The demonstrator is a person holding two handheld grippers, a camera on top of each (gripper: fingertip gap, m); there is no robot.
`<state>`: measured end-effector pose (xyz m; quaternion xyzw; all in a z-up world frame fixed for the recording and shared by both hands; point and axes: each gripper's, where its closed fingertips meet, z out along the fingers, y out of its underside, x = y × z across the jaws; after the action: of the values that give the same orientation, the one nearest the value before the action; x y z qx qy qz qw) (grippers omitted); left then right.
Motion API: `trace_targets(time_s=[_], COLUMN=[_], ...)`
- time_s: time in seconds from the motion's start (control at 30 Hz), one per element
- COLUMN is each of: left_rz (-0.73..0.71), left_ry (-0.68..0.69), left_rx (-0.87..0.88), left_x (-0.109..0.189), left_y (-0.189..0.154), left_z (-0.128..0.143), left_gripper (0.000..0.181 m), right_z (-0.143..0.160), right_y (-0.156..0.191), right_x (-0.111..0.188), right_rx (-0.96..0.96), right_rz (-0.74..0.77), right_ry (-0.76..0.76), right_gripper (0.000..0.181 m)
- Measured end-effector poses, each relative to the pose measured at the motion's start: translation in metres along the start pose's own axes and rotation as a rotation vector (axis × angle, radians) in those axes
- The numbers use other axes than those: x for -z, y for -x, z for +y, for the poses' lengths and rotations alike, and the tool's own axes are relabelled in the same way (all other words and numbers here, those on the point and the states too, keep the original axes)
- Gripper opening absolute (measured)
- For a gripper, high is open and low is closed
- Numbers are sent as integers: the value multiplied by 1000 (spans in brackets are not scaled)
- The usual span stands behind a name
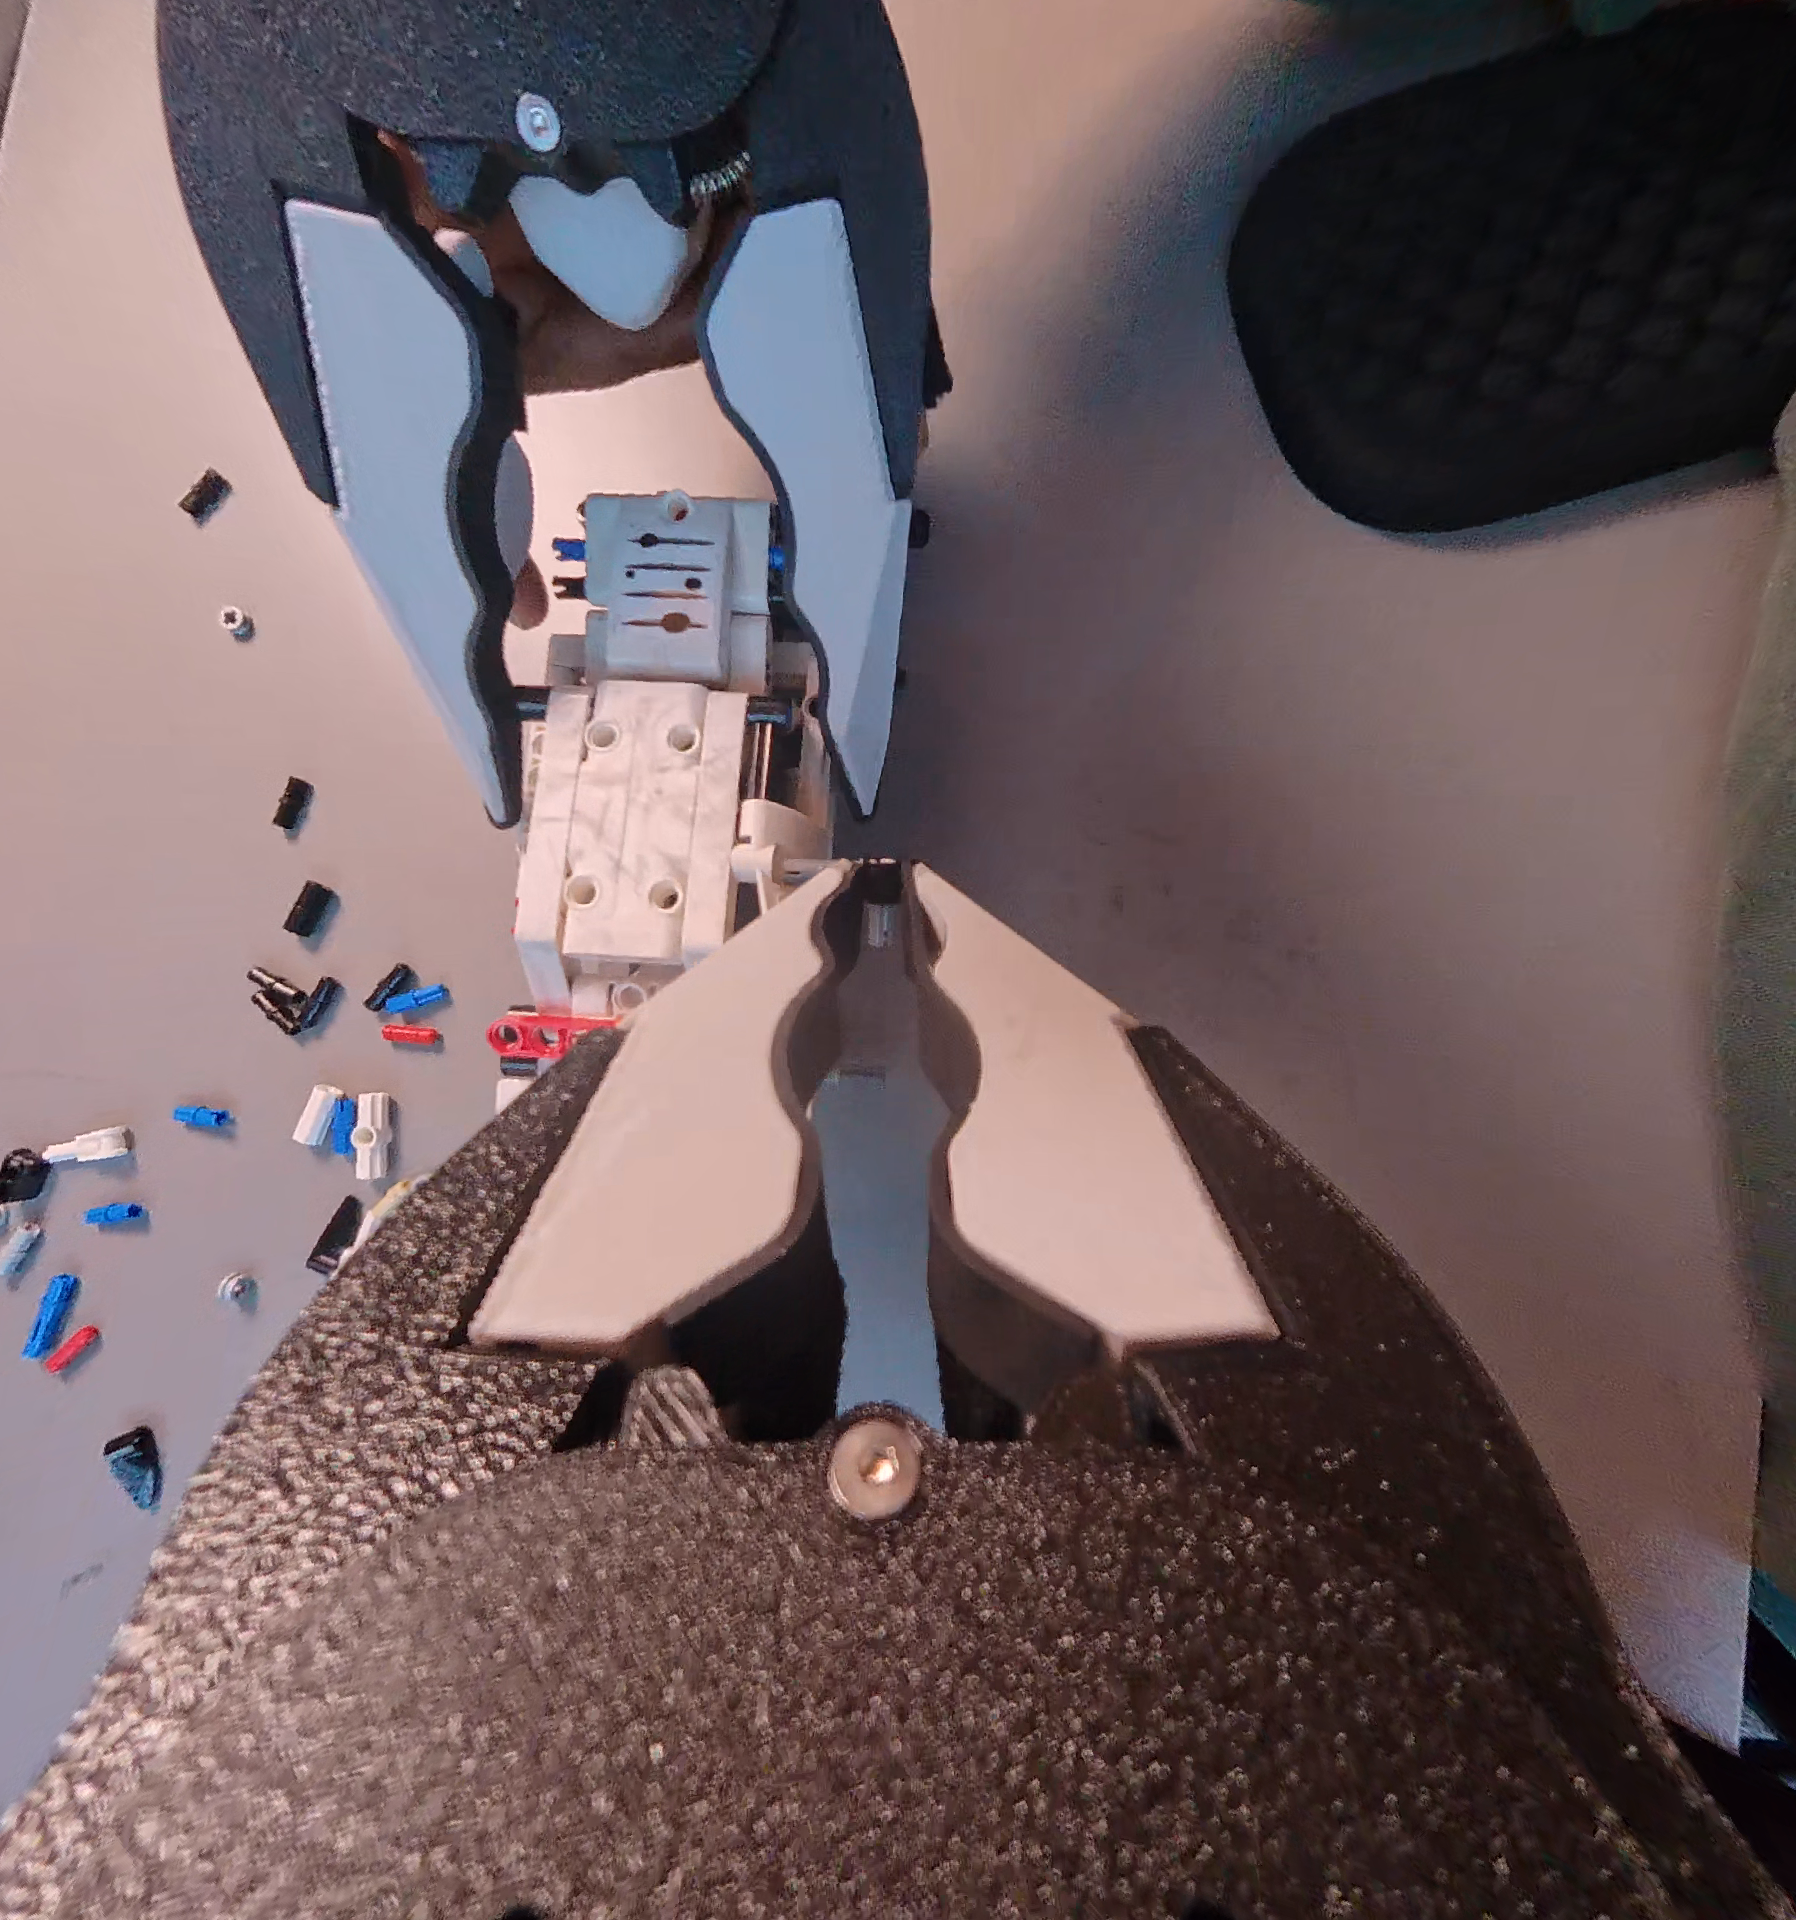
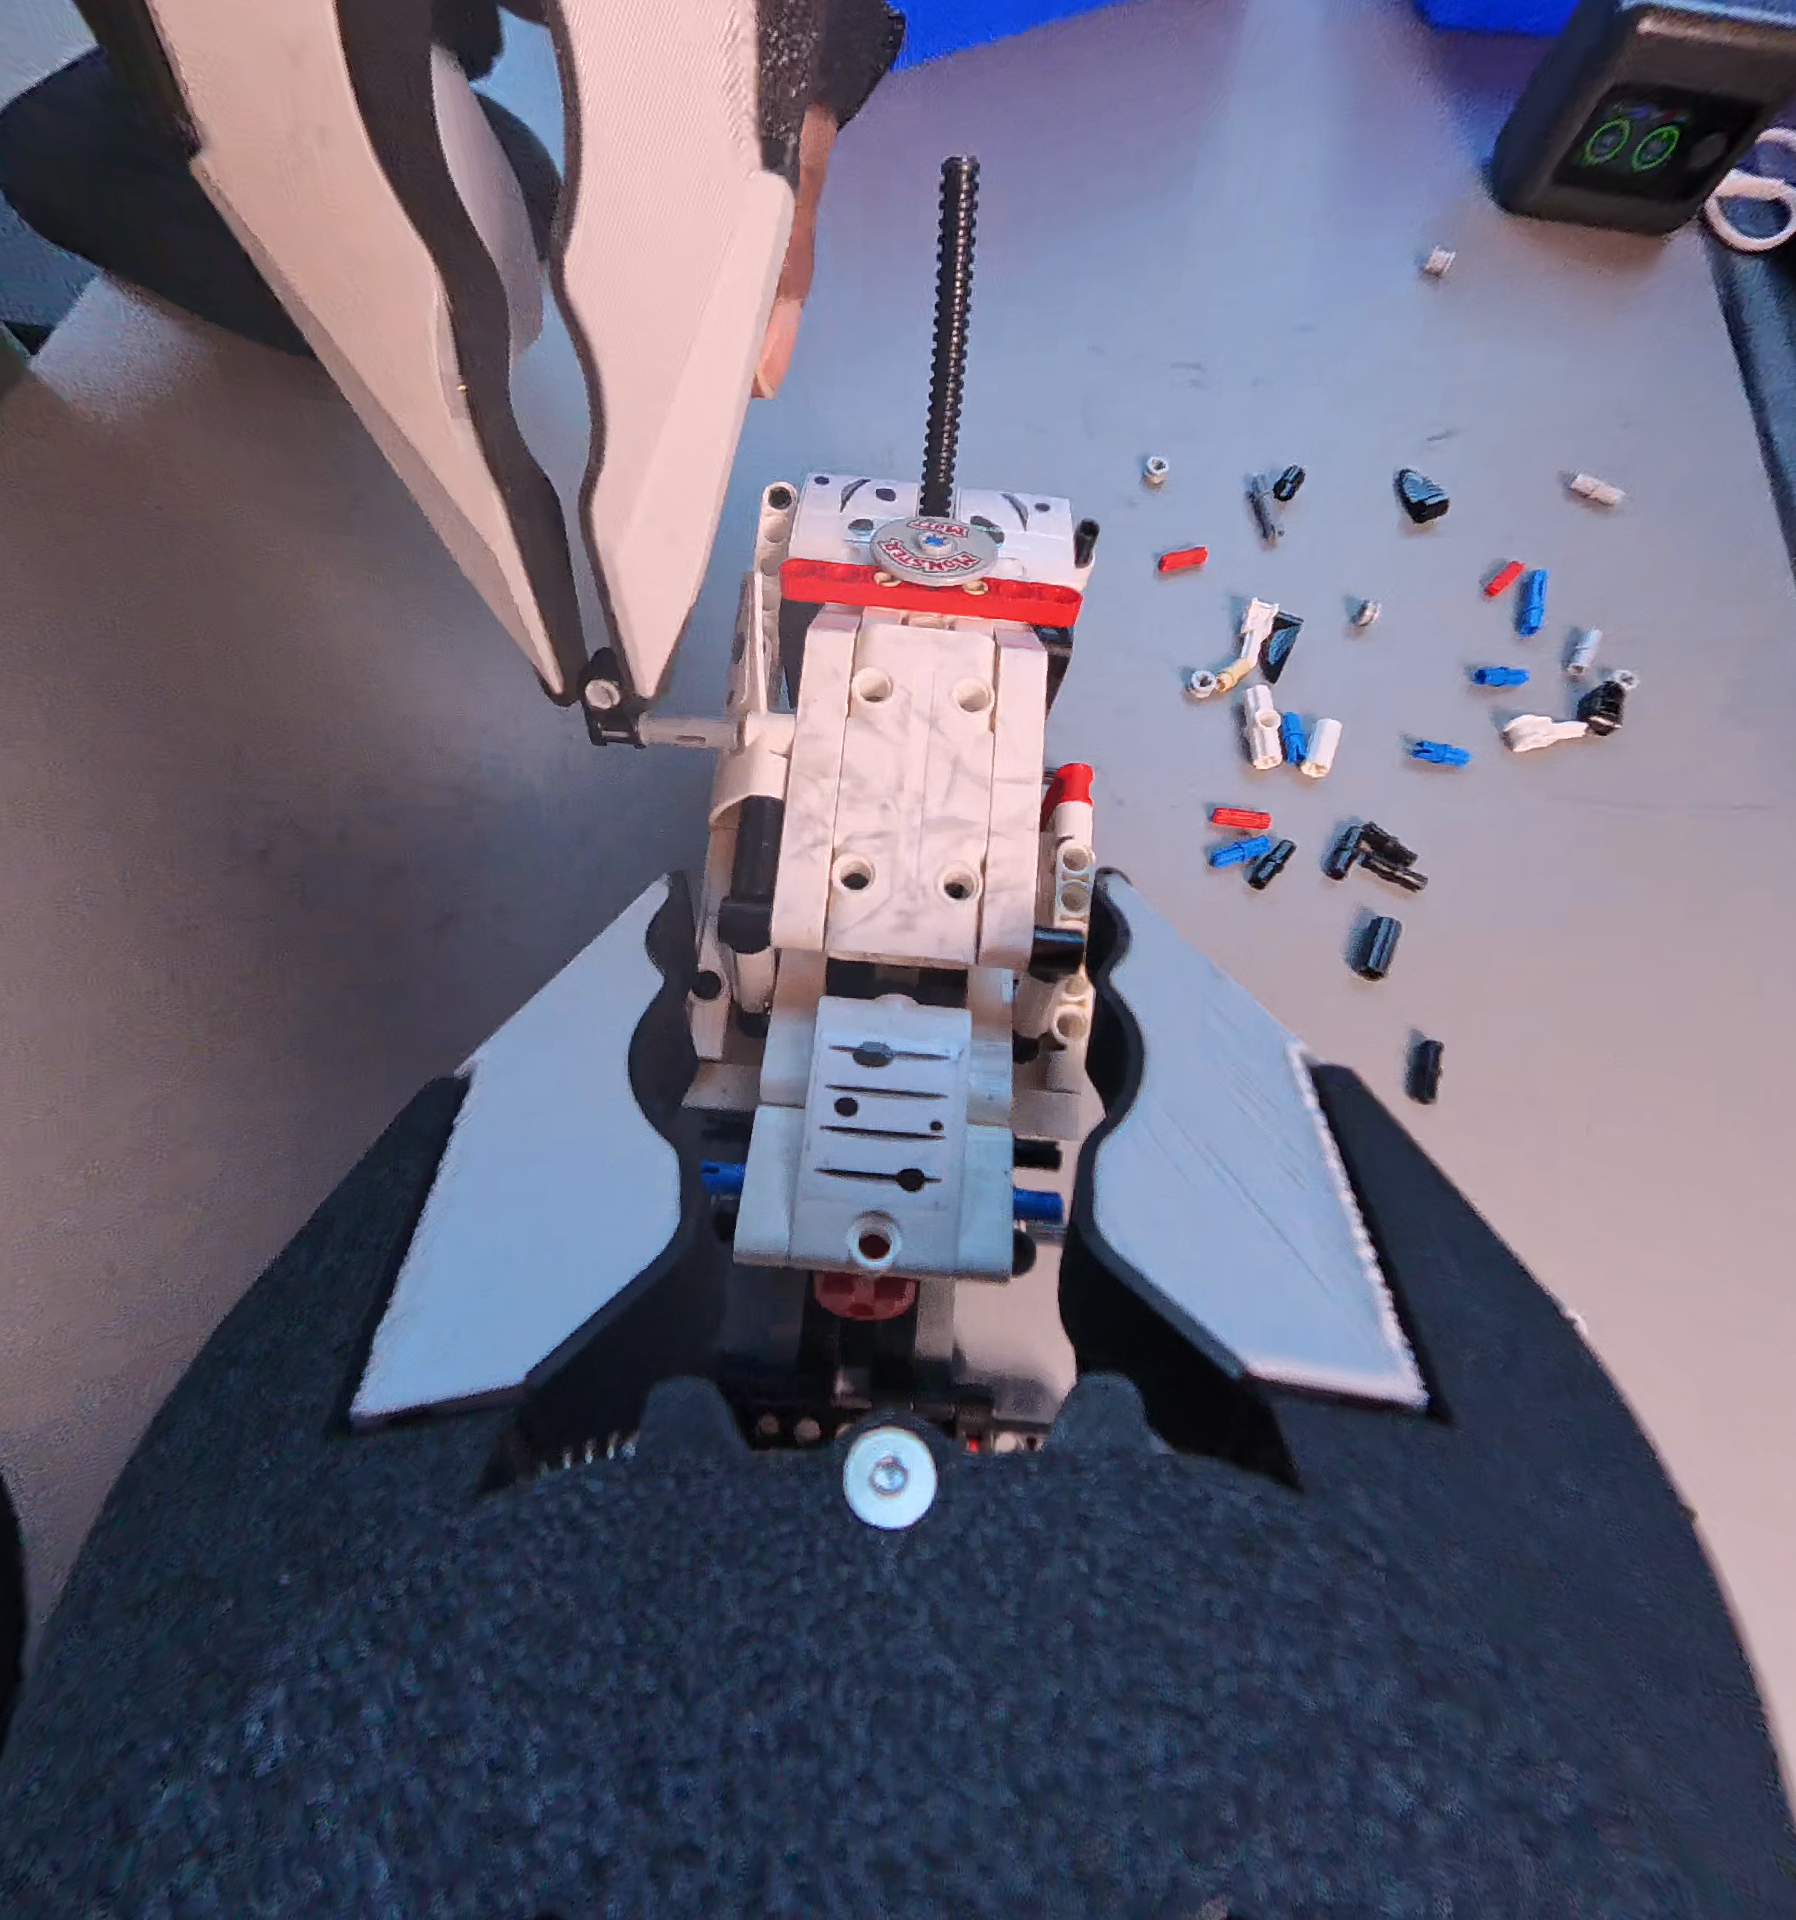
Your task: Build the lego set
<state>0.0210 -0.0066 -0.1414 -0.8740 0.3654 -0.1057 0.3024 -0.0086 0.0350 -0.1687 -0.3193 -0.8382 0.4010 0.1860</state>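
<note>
Left wrist view
Left gripper: the black-bodied gripper with pale grey fingers (image 1: 881,868) filled the lower middle of the frame, its tips pinched together on a small black connector piece (image 1: 881,883).
Model: the white, marbled-plastic lego vehicle body (image 1: 629,821) lay just left of centre on the pale grey table (image 1: 1289,831).
Right gripper: the matching gripper (image 1: 681,821) reached down from the top of the frame, its fingers on either side of the model.
Loose parts: small black, blue, red and white pins (image 1: 302,1039) were scattered at lower left.

Right wrist view
Right gripper: it (image 2: 889,904) rose from the bottom of the frame, its fingers pressed against both flanks of the model (image 2: 909,790), clasping it.
Left gripper: it (image 2: 603,691) came in from upper left, clenched on the black connector (image 2: 603,712), which sat on a grey axle (image 2: 686,729) sticking out of the model's left side.
Model details: a red beam (image 2: 930,597) crossed the far end; a black ribbed rod (image 2: 951,332) stood up behind it.
Loose parts: they (image 2: 1393,727) lay at centre right.
Device: a dark box with a lit screen (image 2: 1642,125) sat at upper right.
</note>
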Motion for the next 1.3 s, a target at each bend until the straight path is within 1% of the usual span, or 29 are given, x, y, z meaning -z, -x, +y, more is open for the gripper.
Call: trace_targets(time_s=[0.13,0.27,0.5,0.7,0.87,1.03,1.13,1.3], left_rz=[2,0,-69,-132,-90,-63,-110,-141], left_ry=[35,94,199,224,198,208,259,254], left_rx=[-8,-53,-224,-279,-208,-176,-252,-359], left_x=[2,0,3,2,7,6,4,6], left_y=[0,-1,0,2,5,6,10,11], left_z=[0,0,4,6,5,1,5,8], left_gripper=[6,5,6,6,6,6,6,6], right_z=[-1,-1,-2,-2,-2,-2,-2,-3], right_y=[3,5,6,3,3,4,3,4], right_x=[1,1,1,1,1,1,2,1], right_rx=[-3,-15,-31,-45,-37,-45,-55,-59], right_rz=[39,58,54,64,70,72,70,67], right_ry=[-35,-30,-48,-46,-46,-45,-53,-61], right_gripper=[73,72,72,71,71,70,69,69])
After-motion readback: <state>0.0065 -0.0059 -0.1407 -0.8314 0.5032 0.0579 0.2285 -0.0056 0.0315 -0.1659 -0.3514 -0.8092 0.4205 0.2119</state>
